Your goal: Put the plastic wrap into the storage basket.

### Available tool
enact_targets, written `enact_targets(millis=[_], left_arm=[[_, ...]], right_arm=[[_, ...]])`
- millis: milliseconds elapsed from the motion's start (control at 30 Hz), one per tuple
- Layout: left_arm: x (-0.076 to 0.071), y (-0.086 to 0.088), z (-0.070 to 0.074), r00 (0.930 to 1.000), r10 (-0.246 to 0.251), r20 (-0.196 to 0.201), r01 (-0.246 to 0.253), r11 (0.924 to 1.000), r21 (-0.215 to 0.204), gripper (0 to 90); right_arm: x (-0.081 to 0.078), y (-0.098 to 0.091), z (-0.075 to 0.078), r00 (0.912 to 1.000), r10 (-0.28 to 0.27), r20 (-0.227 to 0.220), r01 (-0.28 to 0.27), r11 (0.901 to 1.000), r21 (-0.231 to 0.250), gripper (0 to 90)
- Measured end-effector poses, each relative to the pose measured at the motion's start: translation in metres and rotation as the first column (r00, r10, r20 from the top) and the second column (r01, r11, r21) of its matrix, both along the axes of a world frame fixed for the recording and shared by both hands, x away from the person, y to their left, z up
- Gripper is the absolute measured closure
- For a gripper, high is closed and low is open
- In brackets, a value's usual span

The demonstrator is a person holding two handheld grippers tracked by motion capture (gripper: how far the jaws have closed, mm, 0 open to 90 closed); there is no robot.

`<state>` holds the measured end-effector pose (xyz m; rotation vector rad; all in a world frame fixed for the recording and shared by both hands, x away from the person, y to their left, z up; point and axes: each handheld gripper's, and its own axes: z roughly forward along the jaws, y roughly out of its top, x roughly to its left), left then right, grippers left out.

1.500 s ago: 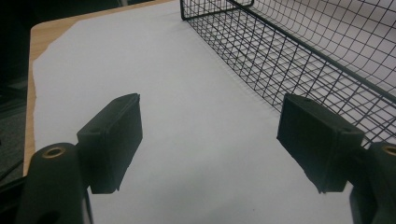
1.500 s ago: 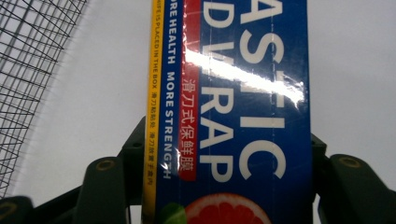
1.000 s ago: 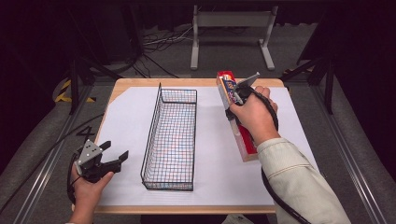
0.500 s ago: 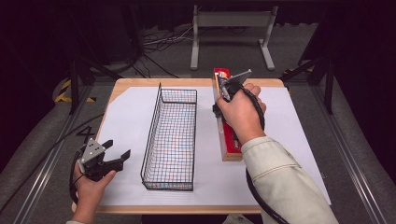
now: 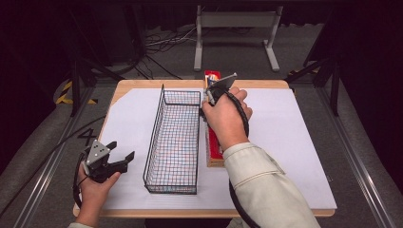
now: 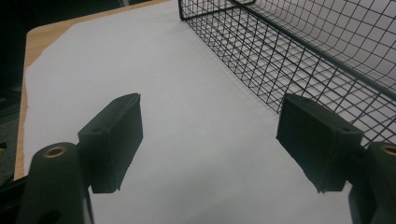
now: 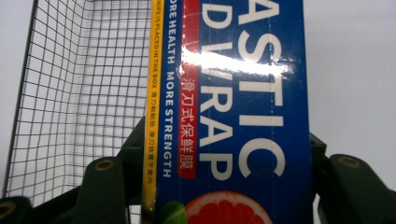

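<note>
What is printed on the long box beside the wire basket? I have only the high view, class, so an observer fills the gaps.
Observer: The right gripper view reads "PLASTIC WRAP" in part on the blue plastic wrap box, with a grapefruit slice pictured.
Operator: Is the right hand-held gripper closed on it?
Observer: Yes, the right hand-held gripper has a jaw against each side of the box.
Operator: And the left one?
Observer: The left hand-held gripper is open over white paper, with the wire basket beside it.

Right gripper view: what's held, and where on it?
The long blue plastic-wrap box, clamped across its width by the right hand-held gripper; where along its length cannot be told.
</note>
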<state>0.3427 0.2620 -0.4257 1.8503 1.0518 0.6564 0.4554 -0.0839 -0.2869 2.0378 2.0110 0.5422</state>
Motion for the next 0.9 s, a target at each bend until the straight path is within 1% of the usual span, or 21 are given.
enact_targets(millis=[33,167,233,267,433,567,600,733,833,900], left_arm=[[0.001,0.0,0.001,1.0,0.001,0.004,-0.001,1.0,0.004,22.9],[0.001,0.0,0.001,0.9999,0.009,0.009,-0.009,1.0,-0.005,22.9],[0.002,0.0,0.001,0.9999,0.011,0.008,-0.011,0.9999,-0.002,22.9],[0.002,0.0,0.001,0.9999,0.012,0.005,-0.012,0.9999,0.0,22.9],[0.001,-0.001,0.0,1.0,0.004,-0.001,-0.004,1.0,0.003,22.9],[0.001,0.0,0.001,1.0,0.006,-0.003,-0.007,1.0,-0.002,22.9],[0.0,0.0,0.0,1.0,0.006,-0.005,-0.006,1.0,-0.004,22.8],[0.0,0.001,0.0,0.9999,0.008,-0.009,-0.008,1.0,0.004,22.8],[0.0,0.0,0.0,0.9999,0.009,-0.01,-0.008,1.0,0.004,22.8],[0.0,0.001,0.0,0.9999,0.008,-0.009,-0.008,0.9999,0.007,22.8]], right_arm=[[0.0,0.008,-0.001,1.0,-0.006,0.007,0.006,0.9999,0.013,41.5],[0.0,0.016,-0.003,1.0,-0.009,0.0,0.009,0.9997,0.021,41.5],[0.0,0.021,-0.005,0.9998,-0.018,-0.008,0.018,0.9993,0.034,41.5],[0.0,0.023,-0.006,0.9998,-0.019,-0.006,0.019,0.9994,0.029,41.5],[0.0,0.029,-0.01,0.9985,-0.053,-0.009,0.054,0.9947,0.088,41.4],[0.001,0.031,-0.014,0.9984,-0.052,-0.023,0.054,0.99,0.13,41.3],[0.001,0.032,-0.015,0.9989,-0.044,-0.017,0.046,0.9904,0.13,41.3],[0.0,0.038,-0.016,0.9991,-0.042,-0.01,0.043,0.9901,0.134,41.3],[-0.001,0.043,-0.017,0.9994,-0.032,-0.015,0.034,0.9887,0.146,41.2],[-0.002,0.046,-0.02,0.9995,-0.028,-0.011,0.029,0.9906,0.134,41.2]])
